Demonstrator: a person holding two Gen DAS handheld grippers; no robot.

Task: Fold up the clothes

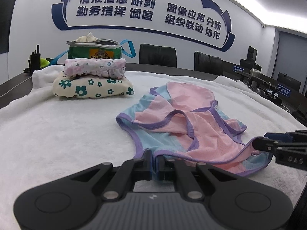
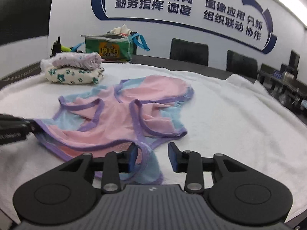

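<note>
A pink and light-blue garment (image 1: 191, 126) with purple trim lies crumpled on the white towel (image 1: 57, 134). My left gripper (image 1: 153, 162) is shut on its near purple hem. In the left wrist view my right gripper (image 1: 257, 146) comes in from the right at the garment's other near corner. In the right wrist view the garment (image 2: 119, 118) spreads ahead, and my right gripper (image 2: 152, 156) stands open. A loop of trim and blue cloth lies between its blue pads (image 2: 133, 157), closer to the left one. My left gripper (image 2: 35, 128) holds the garment's left corner.
Two folded floral garments (image 1: 92, 80) are stacked at the back left of the towel. Behind them stands a green zip bag (image 1: 95, 50) with blue straps. Black chairs (image 1: 157, 54) line the table's far side, and handheld radios (image 1: 35, 57) stand at far left.
</note>
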